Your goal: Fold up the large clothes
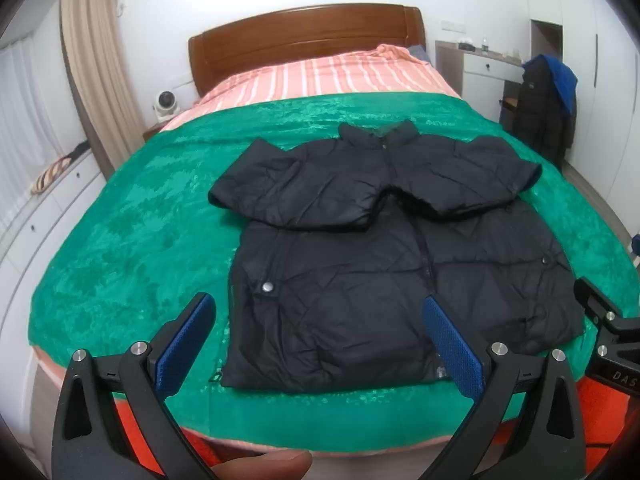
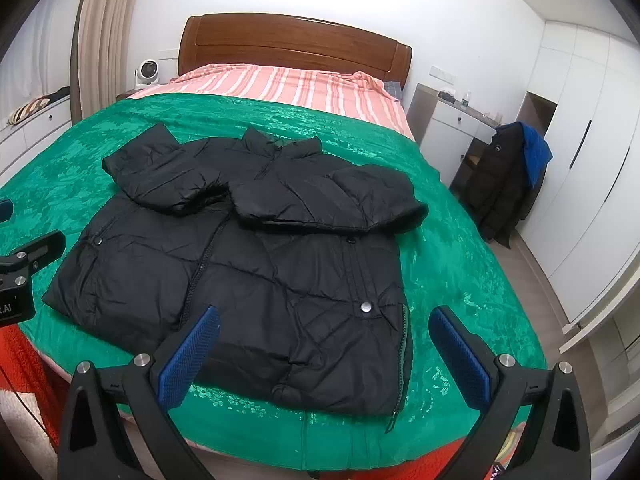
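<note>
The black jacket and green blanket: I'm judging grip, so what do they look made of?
Black jacket: likely thin synthetic shell over padding; slight sheen, fine creases, puffy sleeves. Green blanket: probably plush fleece or velvet; shiny, mottled nap.

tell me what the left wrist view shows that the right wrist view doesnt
Only the left wrist view shows a fingertip at its bottom edge, plus the right gripper intruding from the right. Only the right wrist view shows the white wardrobe and the jacket's side zipper. Both share the black jacket with sleeves folded in, lying on the green blanket, and open blue-padded fingers.
</note>
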Available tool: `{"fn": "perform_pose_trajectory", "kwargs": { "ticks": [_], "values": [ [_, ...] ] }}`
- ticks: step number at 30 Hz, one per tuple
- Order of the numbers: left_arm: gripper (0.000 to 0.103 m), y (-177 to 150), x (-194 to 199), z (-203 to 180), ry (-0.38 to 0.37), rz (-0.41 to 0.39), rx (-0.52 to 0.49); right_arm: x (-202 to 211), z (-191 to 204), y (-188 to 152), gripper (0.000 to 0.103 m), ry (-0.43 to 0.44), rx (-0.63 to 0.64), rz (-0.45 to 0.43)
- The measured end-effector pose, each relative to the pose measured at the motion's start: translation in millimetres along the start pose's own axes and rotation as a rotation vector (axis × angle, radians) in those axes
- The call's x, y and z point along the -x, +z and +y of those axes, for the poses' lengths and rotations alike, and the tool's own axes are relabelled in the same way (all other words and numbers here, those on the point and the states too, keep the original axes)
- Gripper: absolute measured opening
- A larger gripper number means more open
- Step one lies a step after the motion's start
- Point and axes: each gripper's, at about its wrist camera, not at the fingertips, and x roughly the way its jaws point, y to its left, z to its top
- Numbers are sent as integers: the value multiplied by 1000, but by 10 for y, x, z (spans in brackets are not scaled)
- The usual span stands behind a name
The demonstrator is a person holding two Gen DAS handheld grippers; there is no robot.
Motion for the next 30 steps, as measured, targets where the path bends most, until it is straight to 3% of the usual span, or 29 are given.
{"fn": "perform_pose_trajectory", "kwargs": {
  "ticks": [30],
  "values": [
    [103, -9, 26, -18, -52, -4, -24, 46, 110, -49, 103, 38, -1, -6]
  ]
}}
